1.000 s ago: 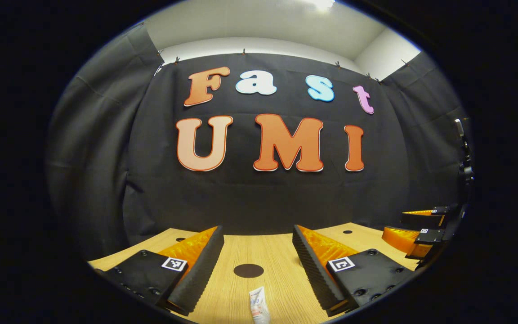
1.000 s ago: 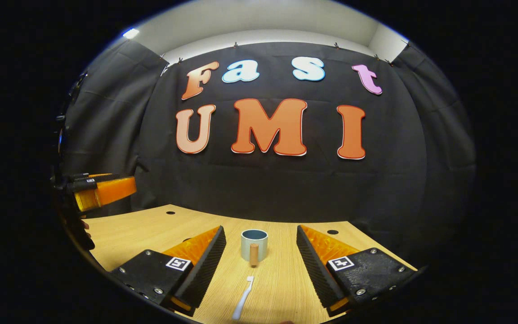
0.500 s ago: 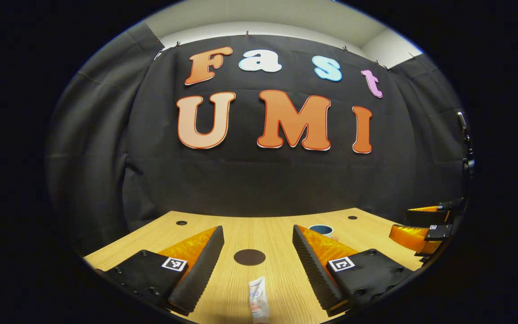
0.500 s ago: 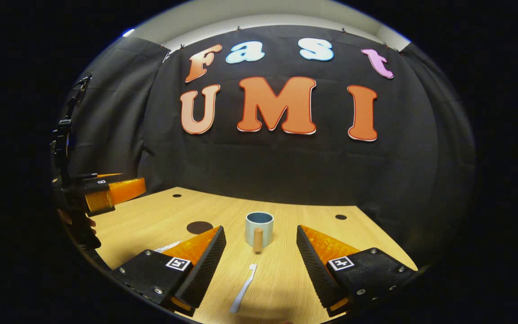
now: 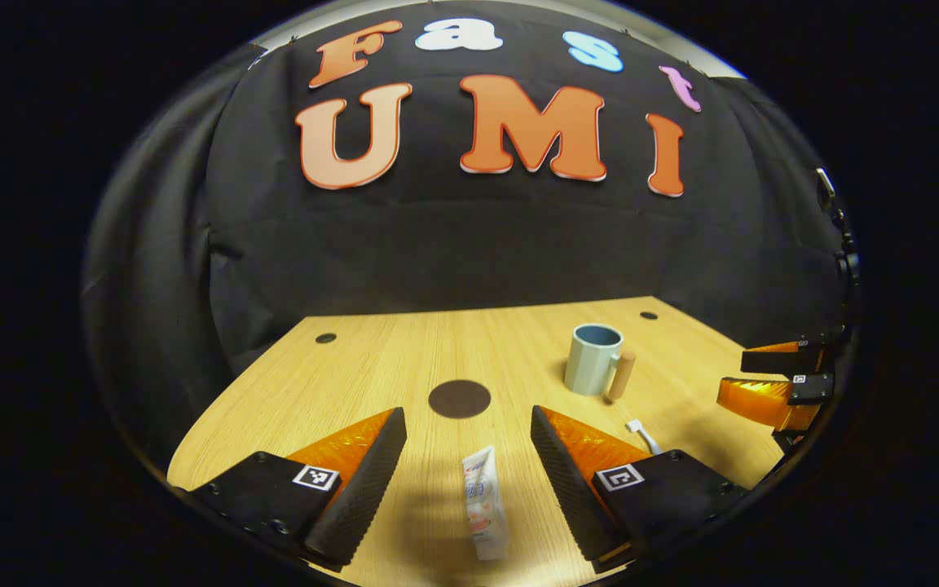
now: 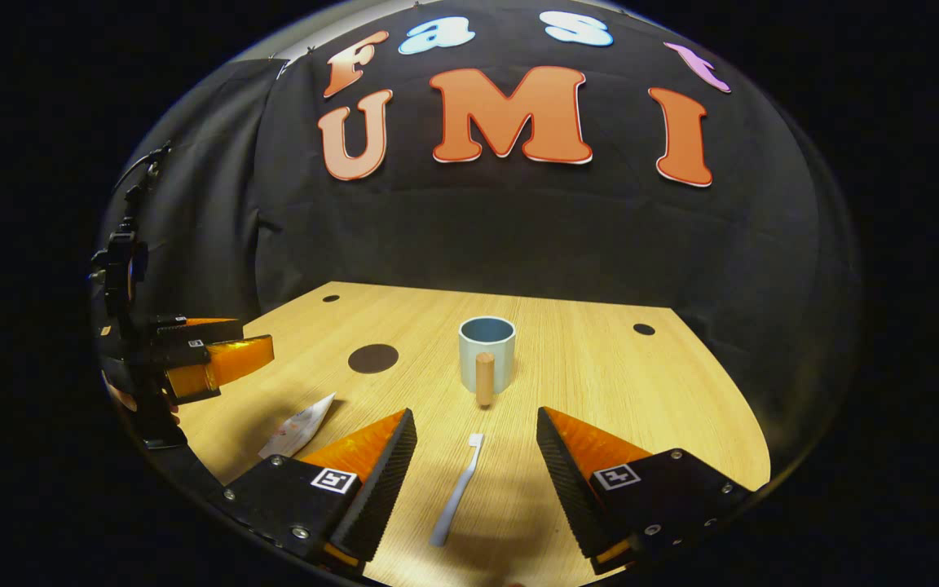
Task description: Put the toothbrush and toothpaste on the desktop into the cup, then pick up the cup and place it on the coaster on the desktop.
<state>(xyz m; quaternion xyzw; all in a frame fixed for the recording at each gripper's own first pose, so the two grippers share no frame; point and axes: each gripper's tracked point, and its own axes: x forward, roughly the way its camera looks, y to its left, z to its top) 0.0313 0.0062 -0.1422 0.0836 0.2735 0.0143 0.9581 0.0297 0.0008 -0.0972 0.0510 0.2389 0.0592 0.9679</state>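
Toothpaste is seen flat on the desktop, lying in the gap between the fingers of the left gripper but untouched by either one; jaws are spread wide, nothing held. Coaster, a dark round disc, is seen just beyond the tube, straight ahead. Cup is standing upright farther right, handle turned to the right side in the left gripper view. Toothbrush head is visible just past the right finger of that gripper, near the cup.

In the right gripper view, the toothbrush is laid on the wood between the fingers of the right gripper, head pointed toward the cup, no contact with either finger. Jaws are wide apart, empty. Cup handle is facing the camera here. Coaster is seen left of the cup, well apart from it. Toothpaste is seen at lower left, beside the left finger.
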